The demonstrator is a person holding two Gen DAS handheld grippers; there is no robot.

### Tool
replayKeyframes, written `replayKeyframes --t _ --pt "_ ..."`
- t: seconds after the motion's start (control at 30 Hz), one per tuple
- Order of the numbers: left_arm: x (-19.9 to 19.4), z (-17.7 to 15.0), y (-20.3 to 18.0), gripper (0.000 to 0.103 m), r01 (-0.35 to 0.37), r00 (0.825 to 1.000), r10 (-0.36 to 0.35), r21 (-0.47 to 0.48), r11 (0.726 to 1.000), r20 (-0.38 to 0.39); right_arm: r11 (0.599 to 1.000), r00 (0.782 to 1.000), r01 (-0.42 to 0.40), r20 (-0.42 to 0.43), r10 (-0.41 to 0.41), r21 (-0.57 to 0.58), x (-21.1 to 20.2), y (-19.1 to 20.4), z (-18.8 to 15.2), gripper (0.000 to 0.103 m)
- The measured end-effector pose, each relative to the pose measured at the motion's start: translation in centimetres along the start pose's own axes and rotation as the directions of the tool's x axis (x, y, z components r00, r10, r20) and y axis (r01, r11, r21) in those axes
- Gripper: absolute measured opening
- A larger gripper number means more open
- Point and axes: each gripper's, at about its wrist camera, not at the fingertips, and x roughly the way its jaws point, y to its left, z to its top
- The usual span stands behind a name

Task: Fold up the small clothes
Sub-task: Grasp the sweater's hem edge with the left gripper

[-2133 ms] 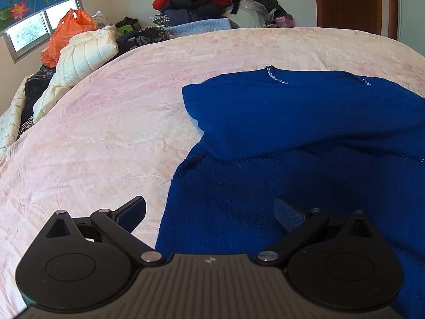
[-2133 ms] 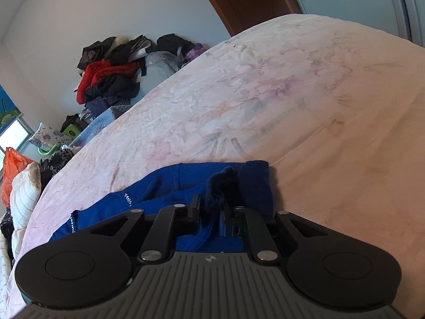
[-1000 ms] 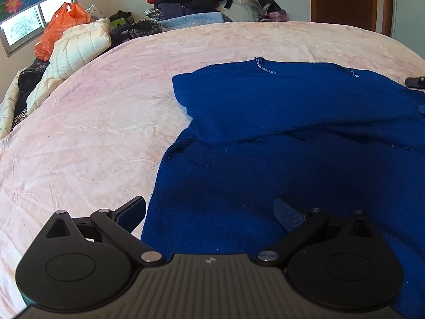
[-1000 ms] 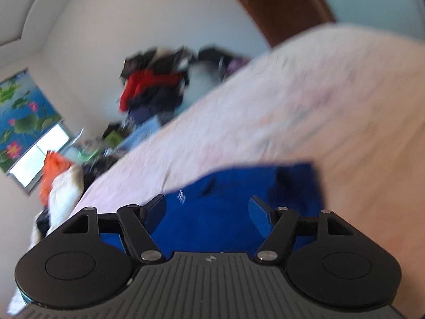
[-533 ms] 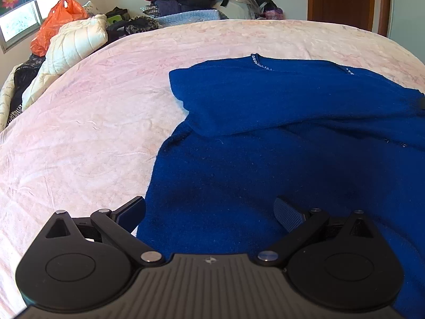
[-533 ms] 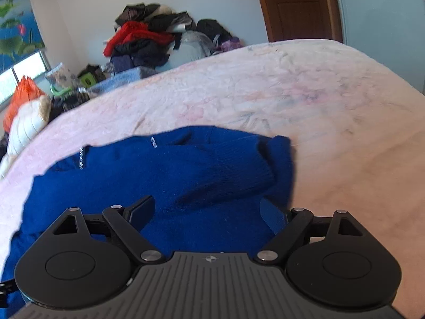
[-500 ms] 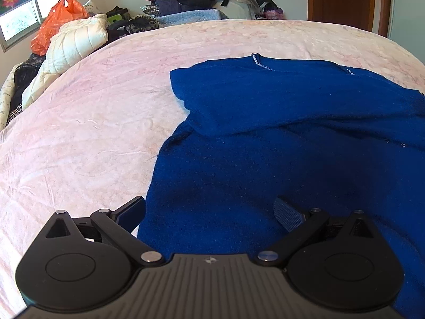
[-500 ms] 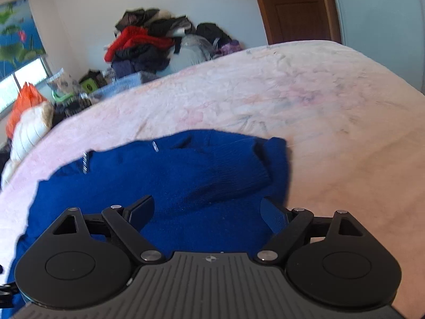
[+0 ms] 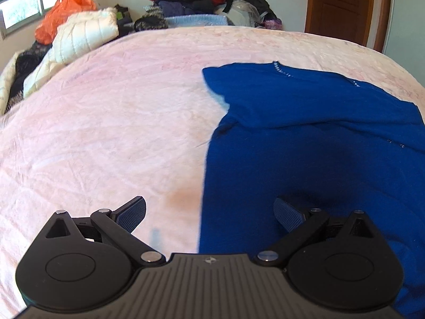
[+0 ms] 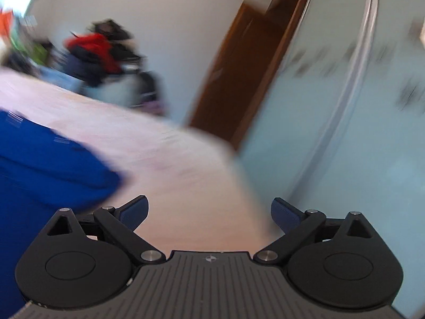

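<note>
With both the left gripper [image 9: 209, 210] and right gripper [image 10: 209, 210] spread empty, the blue sweater [image 9: 313, 143] fills the frame's right; probably best pinching the hem edge lower center, though blur hides the right side.

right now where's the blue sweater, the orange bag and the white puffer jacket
blue sweater [image 9: 305, 159]: left wrist view, on its flat body.
orange bag [image 9: 62, 13]: left wrist view, on its crumpled front.
white puffer jacket [image 9: 85, 36]: left wrist view, on a quilted panel.
</note>
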Motion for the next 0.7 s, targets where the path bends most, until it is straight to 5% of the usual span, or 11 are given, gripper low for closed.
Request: replayKeyframes --t 0.07,0.13,0.23,0.43,0.53,0.6,0.7 --pt "0.4 -0.2 1.5 0.103 0.059 0.997 -0.061 -0.039 0.997 -0.048 0.94 0.958 -0.25 -0.078 0.275 0.234 1.3 -1.3 -1.4 0.084" --pt "0.8 -0.6 3.1 0.103 0.135 0.985 -0.144 -0.098 0.986 -0.092 0.87 0.906 -0.335 -0.13 0.403 0.362 2.9 -1.4 -3.0 0.084" --pt "0.4 -1.3 4.0 0.103 0.203 0.974 -0.213 -0.118 0.972 -0.079 0.855 0.863 -0.356 -0.22 0.456 0.376 3.7 0.0 -4.7 0.077" --pt "-0.8 -2.9 1.4 0.101 0.341 0.937 -0.342 -0.04 0.939 -0.062 0.811 0.789 -0.496 -0.229 0.57 0.309 1.6 3.9 -6.1 0.075" --pt "-1.2 -2.8 -1.1 0.049 0.307 0.951 -0.305 0.03 0.951 -0.042 0.798 0.775 -0.52 -0.224 0.59 0.304 2.0 5.4 -5.8 0.057" --pt "-0.8 -2.1 -1.8 0.012 0.3 0.953 -0.298 0.035 0.953 -0.052 0.805 0.781 -0.504 -0.233 0.579 0.313 3.4 6.1 -5.3 0.013" --pt "0.5 -0.5 -2.0 0.009 0.321 0.946 -0.32 0.01 0.947 -0.059 0.812 0.798 -0.494 -0.21 0.565 0.311 5.1 6.2 -4.6 0.009"
